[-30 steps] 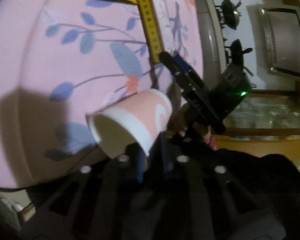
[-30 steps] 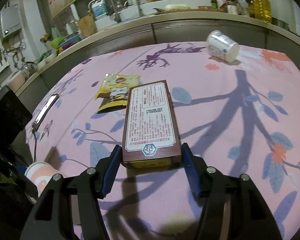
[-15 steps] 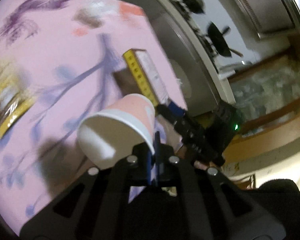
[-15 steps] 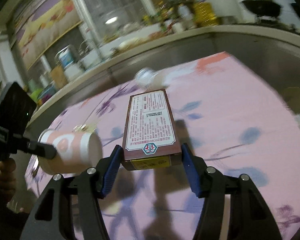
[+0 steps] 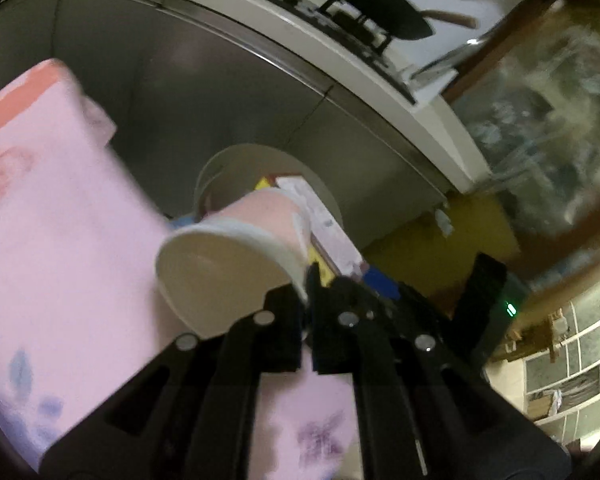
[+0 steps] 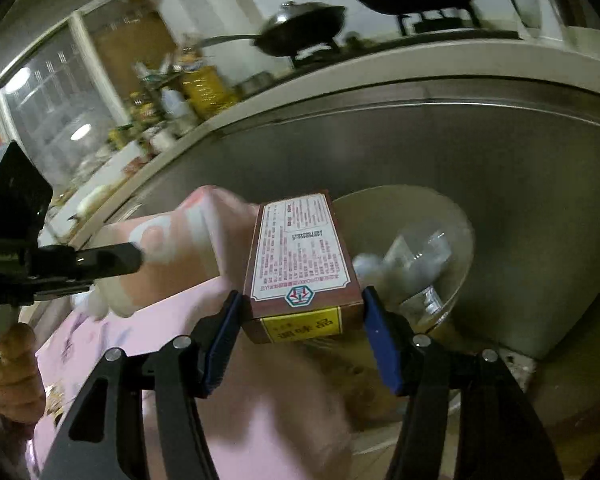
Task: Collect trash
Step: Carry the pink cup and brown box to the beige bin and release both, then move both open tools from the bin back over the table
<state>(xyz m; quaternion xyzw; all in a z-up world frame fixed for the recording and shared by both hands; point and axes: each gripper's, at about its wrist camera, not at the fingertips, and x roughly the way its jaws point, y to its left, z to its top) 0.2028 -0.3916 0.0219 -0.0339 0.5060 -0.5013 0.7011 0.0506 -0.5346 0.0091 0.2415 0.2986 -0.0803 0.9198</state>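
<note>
My left gripper is shut on the rim of a pink and white paper cup, held on its side in the air past the table edge. My right gripper is shut on a brown carton box with a white label and yellow end, held level. Both point at a round beige trash bin on the floor, with crumpled white and clear waste inside. In the left wrist view the bin sits behind the cup and the box. The cup shows left of the box in the right wrist view.
The pink flowered tablecloth hangs at the table edge on the left. A steel cabinet front stands behind the bin, with a counter carrying black woks and bottles above. The yellow floor lies beside the bin.
Both grippers have swung away from the table top toward the bin beside the cabinet, carrying the cup and the box off the table. The bin has come into view.
</note>
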